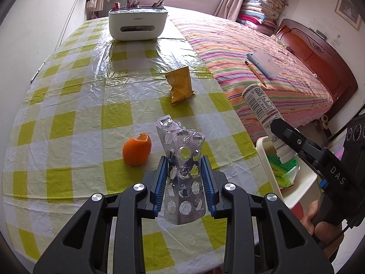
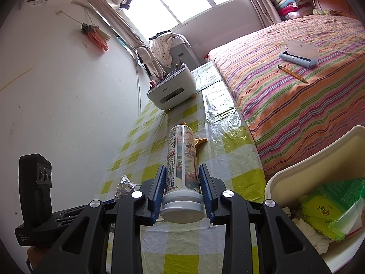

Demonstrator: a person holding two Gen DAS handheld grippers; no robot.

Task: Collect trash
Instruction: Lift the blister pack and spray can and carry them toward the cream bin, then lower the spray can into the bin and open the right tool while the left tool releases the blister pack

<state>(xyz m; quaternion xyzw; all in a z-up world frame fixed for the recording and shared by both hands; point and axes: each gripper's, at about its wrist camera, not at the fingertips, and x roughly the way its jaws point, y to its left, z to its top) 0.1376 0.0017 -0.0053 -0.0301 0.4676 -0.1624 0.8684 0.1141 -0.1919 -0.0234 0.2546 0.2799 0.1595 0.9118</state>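
My left gripper (image 1: 183,159) is shut on an empty silver blister pack (image 1: 182,159), held above the checked table. An orange peel (image 1: 136,151) and a yellow snack wrapper (image 1: 180,88) lie on the table ahead. My right gripper (image 2: 181,171) is shut on a white printed tube (image 2: 181,159), cap toward the camera; the tube also shows in the left wrist view (image 1: 262,109), held over a white trash bin (image 1: 262,146). The bin (image 2: 285,173) sits at the table's right edge and holds a green-yellow packet (image 2: 324,207) and tissues.
A white organizer box (image 1: 138,24) with pens stands at the table's far end. A striped bed (image 1: 262,57) lies right of the table, with a pencil (image 1: 255,73) and a blue-white device (image 1: 265,64) on it. A wall is to the left.
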